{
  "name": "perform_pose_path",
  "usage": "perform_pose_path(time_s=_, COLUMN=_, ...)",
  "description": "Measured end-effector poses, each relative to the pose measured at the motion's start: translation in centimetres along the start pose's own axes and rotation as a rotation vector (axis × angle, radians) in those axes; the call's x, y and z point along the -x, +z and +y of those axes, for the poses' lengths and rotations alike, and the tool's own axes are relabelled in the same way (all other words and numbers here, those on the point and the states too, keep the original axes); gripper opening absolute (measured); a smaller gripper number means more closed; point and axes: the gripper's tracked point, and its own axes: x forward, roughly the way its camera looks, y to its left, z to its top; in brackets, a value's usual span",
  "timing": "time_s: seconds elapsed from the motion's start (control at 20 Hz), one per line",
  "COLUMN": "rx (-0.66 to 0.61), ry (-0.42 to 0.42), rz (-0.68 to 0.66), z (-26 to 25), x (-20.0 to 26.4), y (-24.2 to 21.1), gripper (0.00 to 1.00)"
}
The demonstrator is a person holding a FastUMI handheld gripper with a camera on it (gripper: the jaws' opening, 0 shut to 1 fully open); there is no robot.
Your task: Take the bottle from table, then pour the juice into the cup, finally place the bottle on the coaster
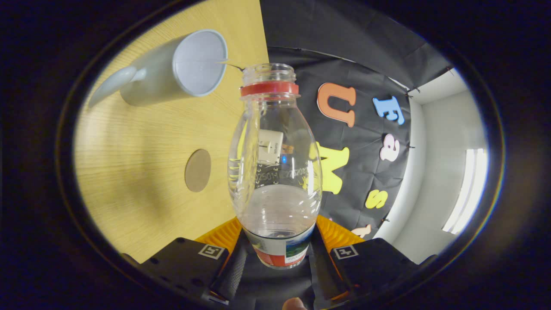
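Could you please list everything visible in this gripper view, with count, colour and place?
bottle: one, clear with a red neck ring, uncapped, held between the fingers
cup: one, pale grey-white with a handle, on the table beyond the bottle's mouth
coaster: one, brown, round, on the table beside the bottle
table: one, light wood
booth wall: black cloth, behind the bottle
gripper: one, both fingers pressing on the bottle's lower body
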Motion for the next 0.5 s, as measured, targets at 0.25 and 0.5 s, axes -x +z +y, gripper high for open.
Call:
perform_pose_path(time_s=0.25, rx=0.014, ry=0.000, rz=-0.004, z=-0.29, x=0.05, y=0.19, gripper=0.77)
perform_pose_path(time_s=0.5, rx=0.034, ry=-0.001, rz=-0.002, z=-0.69, x=0.02, y=0.14, gripper=0.77)
